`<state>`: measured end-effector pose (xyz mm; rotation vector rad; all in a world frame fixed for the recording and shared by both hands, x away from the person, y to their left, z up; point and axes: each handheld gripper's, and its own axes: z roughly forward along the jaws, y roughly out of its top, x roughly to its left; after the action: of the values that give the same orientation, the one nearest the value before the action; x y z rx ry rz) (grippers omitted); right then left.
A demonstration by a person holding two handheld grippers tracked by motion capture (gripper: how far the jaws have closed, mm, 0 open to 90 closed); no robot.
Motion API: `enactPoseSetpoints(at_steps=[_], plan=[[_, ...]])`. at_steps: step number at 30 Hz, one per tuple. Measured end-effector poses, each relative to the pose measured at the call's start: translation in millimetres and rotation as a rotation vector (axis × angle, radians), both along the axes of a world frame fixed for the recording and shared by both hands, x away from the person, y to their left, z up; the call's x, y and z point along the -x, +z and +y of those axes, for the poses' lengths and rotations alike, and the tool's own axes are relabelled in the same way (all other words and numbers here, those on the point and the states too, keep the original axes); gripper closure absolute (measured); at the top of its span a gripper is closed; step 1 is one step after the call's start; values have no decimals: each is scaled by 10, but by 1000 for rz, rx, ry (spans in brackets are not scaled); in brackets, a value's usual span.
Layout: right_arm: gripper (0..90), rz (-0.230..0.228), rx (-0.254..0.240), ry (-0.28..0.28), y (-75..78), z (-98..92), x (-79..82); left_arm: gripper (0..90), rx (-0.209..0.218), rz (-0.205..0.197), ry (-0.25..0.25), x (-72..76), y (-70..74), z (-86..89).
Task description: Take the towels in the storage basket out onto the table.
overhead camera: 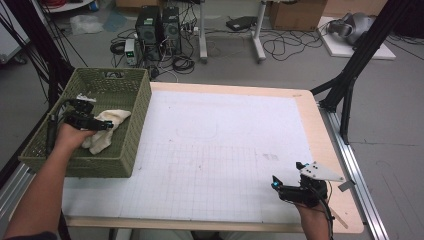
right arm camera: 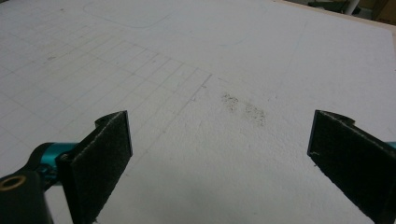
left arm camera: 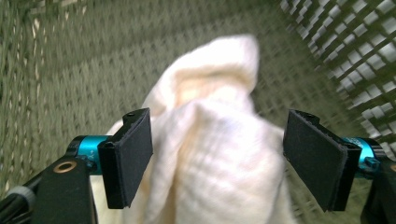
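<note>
The left gripper [overhead camera: 100, 123] is down inside the green basket [overhead camera: 136, 131] at the table's left edge, set over a cream cloth [overhead camera: 111, 120] that lies crumpled on the basket floor against the right-hand wall. In the left gripper view the cloth [left arm camera: 210, 154] rises in a soft hump between the two black jaws; the left pad [left arm camera: 132, 156] sits against a fold, while the right pad [left arm camera: 317, 158] stands clear of the fabric with basket weave showing past it. The jaws are wide apart and not yet pressing, so nothing is held

The step in hand looks like the reach for a grasp: the gripper straddles the cloth and has to close on it. The next move probably calls for sinking a little deeper so both pads meet a thick fold, then squeezing until the fabric is pinched, and lifting straight up to clear the basket wall. A shallow pinch may catch a single layer and let the rest drag or slip

The right gripper [overhead camera: 289, 189] rests low over the white mat [overhead camera: 225, 145] near the table's front right corner, its jaws spread wide with nothing between them, well apart from the basket
</note>
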<state>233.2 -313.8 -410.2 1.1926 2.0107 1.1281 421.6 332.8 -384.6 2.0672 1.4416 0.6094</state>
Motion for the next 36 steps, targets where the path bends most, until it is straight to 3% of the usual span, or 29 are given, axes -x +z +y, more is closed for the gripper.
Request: enactPoseSetpoints(at_steps=[2,4,5,6,10,14,18,20,21,22,23,26,27,28,30,31,32,33,34,35,36], plan=[[56,3,-1,0,-2,3,0,247,-27,27,8,-16,-42,10],[56,4,-2,0,-3,5,-1,248,-29,44,7,-23,-67,8],[57,4,1,2,-4,7,-2,247,-34,89,3,-34,-116,4],[56,4,1,2,-5,10,-1,248,-40,109,4,-38,-134,5],[56,9,5,4,-10,3,-3,272,-42,130,0,-43,-156,4],[56,14,3,0,-14,-7,-4,494,-36,190,-40,-36,-184,-5],[57,7,0,0,-7,-22,5,661,-31,191,-23,-23,-138,1],[57,7,2,-2,-7,-31,8,691,-22,179,-20,-12,-120,1],[57,8,-2,-4,-7,-32,9,698,6,142,-8,12,-70,22],[57,8,-2,-4,-7,-32,9,700,6,142,-8,12,-70,22],[56,7,-6,-6,-4,-38,11,703,45,104,18,34,-24,58],[57,5,-7,-6,7,-39,22,708,93,41,35,77,47,109],[56,4,-8,-6,8,-40,24,708,93,41,35,77,47,109],[56,5,-8,-5,8,-41,25,708,109,-3,36,112,99,127],[57,2,-3,-4,6,-39,19,708,126,-46,32,154,160,156],[57,4,-4,-5,8,-34,20,708,126,-46,32,154,160,156],[57,2,-3,-1,10,-32,18,709,158,-99,40,206,220,187],[57,2,-3,-1,10,-32,18,710,158,-99,40,206,220,187],[57,0,-1,1,19,-30,22,712,193,-145,54,261,278,240],[57,-1,-1,2,23,-30,24,714,193,-145,54,261,278,240],[57,-2,-3,3,26,-32,26,716,227,-187,69,312,332,285]])
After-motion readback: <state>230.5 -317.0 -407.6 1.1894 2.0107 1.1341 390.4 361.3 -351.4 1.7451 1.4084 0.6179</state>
